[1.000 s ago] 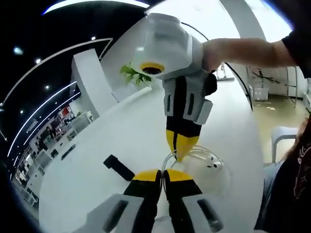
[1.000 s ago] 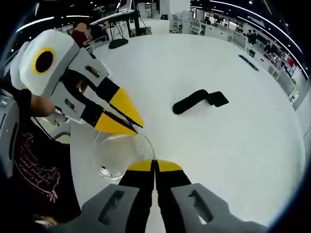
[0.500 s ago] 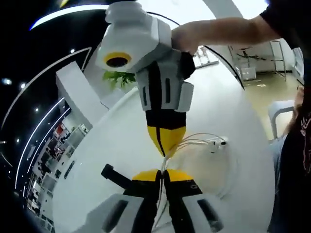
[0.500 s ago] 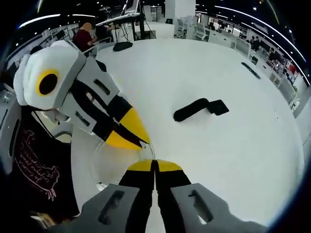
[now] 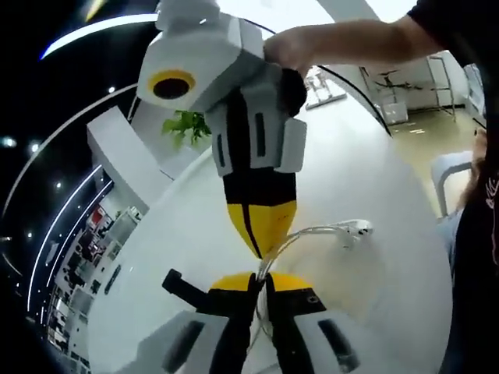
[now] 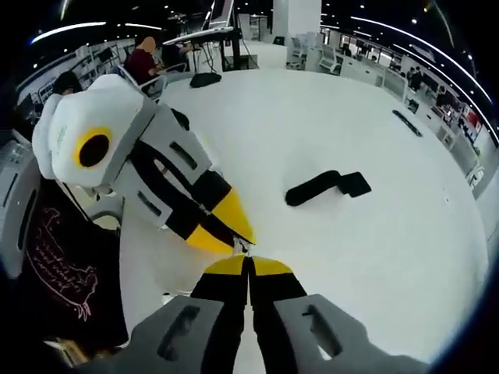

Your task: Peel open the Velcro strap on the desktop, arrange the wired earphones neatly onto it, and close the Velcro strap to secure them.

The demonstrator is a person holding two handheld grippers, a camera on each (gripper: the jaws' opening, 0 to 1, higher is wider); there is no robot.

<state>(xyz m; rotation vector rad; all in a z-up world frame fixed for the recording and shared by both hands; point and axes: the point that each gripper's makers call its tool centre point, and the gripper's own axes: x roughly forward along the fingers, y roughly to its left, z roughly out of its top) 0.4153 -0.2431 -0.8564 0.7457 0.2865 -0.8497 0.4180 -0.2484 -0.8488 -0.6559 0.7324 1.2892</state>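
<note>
White wired earphones lie on the white tabletop, and their earbuds (image 5: 355, 228) trail off to the right on a cable (image 5: 304, 234). My left gripper (image 5: 261, 280) is shut on that cable. My right gripper (image 5: 256, 248) comes down from above, tip to tip with the left one, shut where the cable leaves it. In the right gripper view my right gripper (image 6: 249, 265) is shut, and the left gripper (image 6: 236, 243) angles in from the left almost touching it. The black Velcro strap (image 6: 323, 185) lies flat on the table, apart from both grippers; in the left gripper view the strap (image 5: 185, 287) sits just left of my jaws.
A person's forearm (image 5: 351, 35) holds the right gripper, and a dark patterned shirt (image 6: 54, 265) is close on the left. A green plant (image 5: 187, 126) stands at the table's far edge. Small dark items (image 6: 204, 79) lie far off, with seated people (image 6: 144, 58) beyond.
The two grippers have drawn together until their tips nearly touch. The wide cable loop on the table has been pulled in and lifted towards the jaws.
</note>
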